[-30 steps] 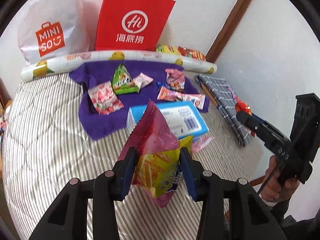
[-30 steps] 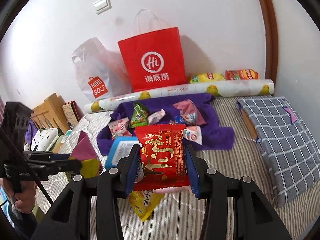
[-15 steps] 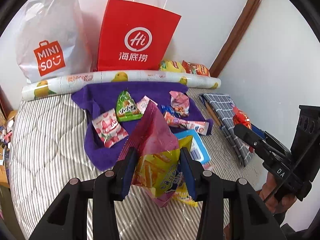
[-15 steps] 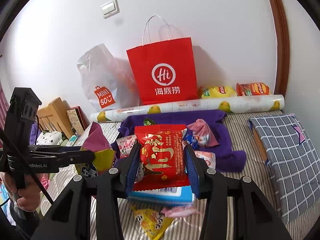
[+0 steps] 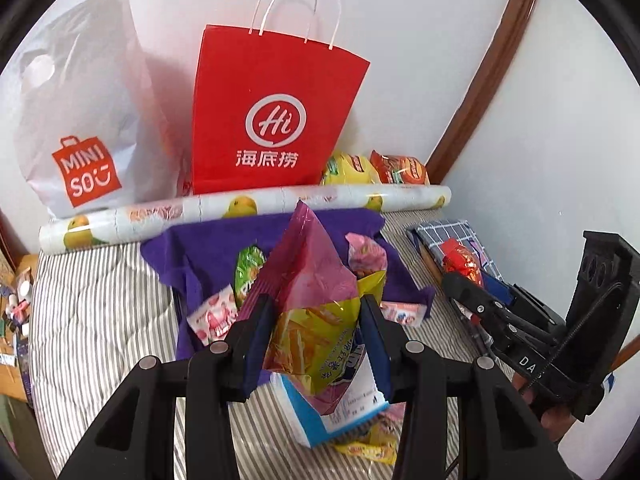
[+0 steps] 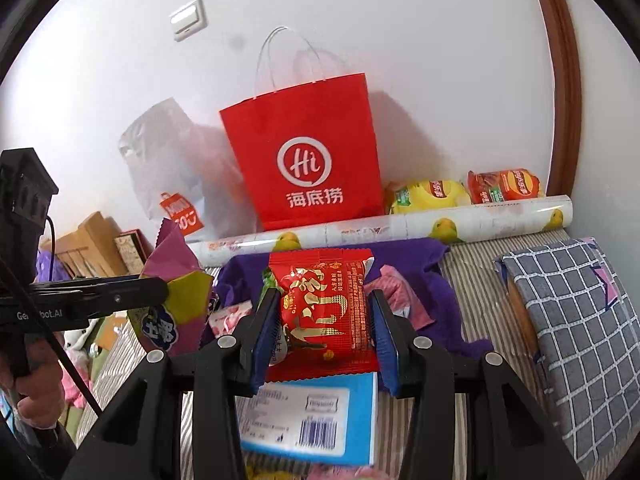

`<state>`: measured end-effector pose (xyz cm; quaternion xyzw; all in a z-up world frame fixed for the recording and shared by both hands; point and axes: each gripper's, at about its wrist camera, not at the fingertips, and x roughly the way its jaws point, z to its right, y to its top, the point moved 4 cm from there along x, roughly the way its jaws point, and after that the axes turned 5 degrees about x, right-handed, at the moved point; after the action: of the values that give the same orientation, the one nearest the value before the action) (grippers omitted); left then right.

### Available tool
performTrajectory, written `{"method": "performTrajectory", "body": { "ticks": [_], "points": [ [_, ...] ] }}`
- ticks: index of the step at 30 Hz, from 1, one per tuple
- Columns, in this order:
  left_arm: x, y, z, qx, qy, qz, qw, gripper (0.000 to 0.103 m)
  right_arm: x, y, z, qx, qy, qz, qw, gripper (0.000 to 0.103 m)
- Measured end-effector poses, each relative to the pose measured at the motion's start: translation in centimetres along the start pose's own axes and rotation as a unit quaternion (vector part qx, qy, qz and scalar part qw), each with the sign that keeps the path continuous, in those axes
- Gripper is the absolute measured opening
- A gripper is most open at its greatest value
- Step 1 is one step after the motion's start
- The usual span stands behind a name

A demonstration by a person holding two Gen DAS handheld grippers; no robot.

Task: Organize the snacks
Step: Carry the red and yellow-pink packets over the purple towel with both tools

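Above striped bed [image 5: 92, 320], both tongs loaded, mid-carry. Left gripper [image 5: 316, 340] clamped on pink-yellow chip bag [image 5: 312, 300], held upright; right gripper [image 6: 324, 324] clamped on red packet [image 6: 326, 304], face toward camera. Red bag [image 5: 272, 120] at 12 o'clock against wall, likely drop point. Next move, by judgement: lift each pack over bag rim, release inside. Both grippers level, side by side, pointing at wall.
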<state>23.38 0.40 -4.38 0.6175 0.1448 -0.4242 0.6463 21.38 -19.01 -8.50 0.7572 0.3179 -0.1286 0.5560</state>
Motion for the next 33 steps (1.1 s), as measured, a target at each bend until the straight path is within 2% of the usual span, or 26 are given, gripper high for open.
{"method": "performTrajectory", "body": {
  "ticks": [11, 17, 24, 33],
  "points": [
    [1.7, 3.9, -1.4, -0.008, -0.005, 0.015, 0.9998, 0.042, 3.2, 3.4, 0.1, 0.011, 0.012, 0.013, 1.0, 0.044],
    [3.3, 3.8, -2.3, -0.018, -0.017, 0.01, 0.9996, 0.042, 5.4, 4.4, -0.4, 0.019, 0.02, 0.009, 1.0, 0.044],
    [4.6, 3.6, -3.7, -0.032, -0.02, -0.007, 0.9993, 0.042, 7.7, 3.9, 0.1, 0.014, 0.013, 0.014, 1.0, 0.044],
    [6.1, 3.2, -4.1, -0.038, -0.013, -0.029, 0.9988, 0.042, 9.4, 2.6, 1.9, 0.035, 0.004, -0.001, 0.999, 0.044]
  ]
}}
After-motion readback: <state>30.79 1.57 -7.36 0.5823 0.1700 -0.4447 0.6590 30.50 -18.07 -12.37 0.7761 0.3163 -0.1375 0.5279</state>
